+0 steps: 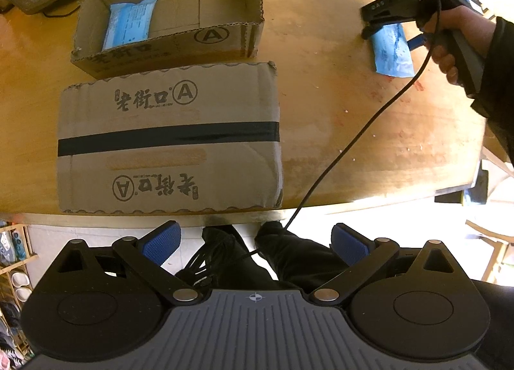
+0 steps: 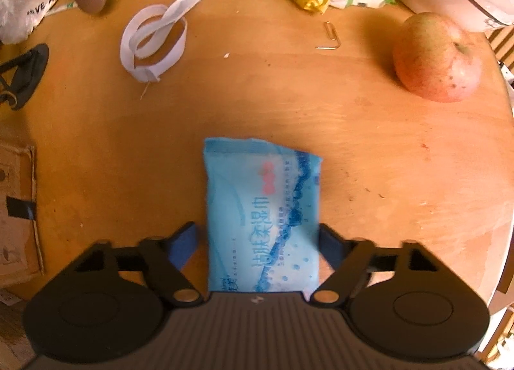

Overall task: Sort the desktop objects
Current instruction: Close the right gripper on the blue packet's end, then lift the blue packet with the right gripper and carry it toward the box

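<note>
In the left wrist view, my left gripper [image 1: 253,241] hangs past the near edge of the table [image 1: 337,96]. Its jaws are wide open and hold nothing. Under them I see only legs and floor. Far off to the right, a hand holds my right gripper [image 1: 392,37] down over a blue wipes pack [image 1: 393,58] that lies flat on the wood. So the right one is much nearer to it. An open box [image 1: 250,35] sits at the back left with another blue pack [image 1: 128,26] inside. A taped box [image 1: 167,138] lies in front of it, just beside it. I think the pack on the table goes into the open box, well off to the left of it.

In the right wrist view, the pack lies right between my jaws. Its long side runs straight away from me, so the pads face its two long edges. The right pad [image 2: 326,241] touches the pack. The left pad [image 2: 184,244] sits just beside it, with a thin strip of table showing. So I do not think I am squeezing yet. The near end of the pack is hidden under my gripper body, and its print is blurry. An apple [image 2: 437,58] and a white band [image 2: 154,39] lie well apart from it.
</note>
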`<state>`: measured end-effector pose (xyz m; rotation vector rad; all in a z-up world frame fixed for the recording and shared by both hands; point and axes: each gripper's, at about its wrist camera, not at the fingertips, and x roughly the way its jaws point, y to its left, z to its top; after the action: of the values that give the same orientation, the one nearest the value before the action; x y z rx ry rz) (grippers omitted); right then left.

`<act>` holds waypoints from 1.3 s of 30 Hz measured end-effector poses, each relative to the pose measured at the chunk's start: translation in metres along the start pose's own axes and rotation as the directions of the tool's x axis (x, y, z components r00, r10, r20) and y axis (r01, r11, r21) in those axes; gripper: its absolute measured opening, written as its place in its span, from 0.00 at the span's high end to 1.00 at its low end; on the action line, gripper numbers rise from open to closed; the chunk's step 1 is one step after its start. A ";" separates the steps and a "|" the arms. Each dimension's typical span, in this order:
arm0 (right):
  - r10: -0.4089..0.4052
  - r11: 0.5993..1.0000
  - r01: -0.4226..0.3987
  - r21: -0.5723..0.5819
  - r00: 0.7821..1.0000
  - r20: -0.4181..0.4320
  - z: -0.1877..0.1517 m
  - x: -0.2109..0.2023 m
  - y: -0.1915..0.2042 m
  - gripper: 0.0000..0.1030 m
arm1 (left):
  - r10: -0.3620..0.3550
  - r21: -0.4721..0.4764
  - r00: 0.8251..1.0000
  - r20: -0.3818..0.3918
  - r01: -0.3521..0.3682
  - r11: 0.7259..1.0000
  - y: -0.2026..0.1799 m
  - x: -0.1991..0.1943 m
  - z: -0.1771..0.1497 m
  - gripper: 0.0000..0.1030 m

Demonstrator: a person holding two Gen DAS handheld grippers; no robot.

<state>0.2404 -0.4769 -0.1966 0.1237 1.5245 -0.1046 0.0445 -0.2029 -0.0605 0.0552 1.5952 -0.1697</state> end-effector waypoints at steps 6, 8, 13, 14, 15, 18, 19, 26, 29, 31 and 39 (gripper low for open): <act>0.010 1.000 -0.010 0.012 1.000 0.007 -0.004 -0.005 -0.004 0.36 | -0.004 0.011 1.000 0.007 0.004 1.000 -0.002 -0.001 0.001 0.00; 0.016 1.000 -0.016 0.019 1.000 0.008 -0.005 -0.006 -0.007 0.38 | -0.004 0.011 1.000 0.008 0.004 1.000 -0.001 -0.001 0.001 0.00; 0.039 0.999 -0.039 0.030 0.999 0.009 -0.008 -0.013 -0.014 0.41 | -0.005 0.012 1.000 0.010 0.004 1.000 0.000 -0.002 0.000 0.00; 0.042 0.999 -0.042 0.031 0.999 0.010 -0.006 -0.013 -0.014 0.41 | -0.005 0.013 1.000 0.009 0.005 1.000 0.000 -0.002 -0.001 0.00; 0.043 0.999 -0.044 0.032 0.999 0.012 -0.005 -0.014 -0.015 0.41 | -0.005 0.013 1.000 0.010 0.005 1.000 0.001 -0.002 -0.001 0.00; 0.047 0.999 -0.047 0.025 0.999 0.020 -0.004 -0.021 -0.017 0.41 | -0.004 0.014 1.000 0.012 0.004 1.000 0.001 -0.003 -0.001 0.00; 0.049 0.999 -0.049 0.023 0.999 0.022 -0.002 -0.024 -0.015 0.41 | -0.004 0.013 1.000 0.012 0.004 1.000 0.002 -0.003 -0.001 0.00; 0.067 0.998 -0.067 -0.002 0.997 0.042 0.005 -0.037 -0.001 0.41 | -0.008 0.008 1.000 0.015 0.008 1.000 0.006 -0.006 -0.005 0.00; 0.072 0.997 -0.071 -0.012 0.996 0.050 0.005 -0.046 0.002 0.41 | -0.010 0.002 1.000 0.019 0.010 1.000 0.009 -0.008 -0.007 0.00; 0.074 0.997 -0.073 -0.016 0.996 0.054 0.004 -0.050 0.004 0.41 | -0.012 0.000 1.000 0.022 0.012 1.000 0.011 -0.009 -0.008 0.00; 0.083 0.996 -0.081 -0.032 0.995 0.063 -0.003 -0.073 0.012 0.41 | -0.015 0.000 0.999 0.036 0.015 1.000 0.018 -0.016 -0.014 0.00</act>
<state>0.2361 -0.4653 -0.1233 0.1578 1.4548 -0.0209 0.0338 -0.1823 -0.0454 0.0395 1.5596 -0.1816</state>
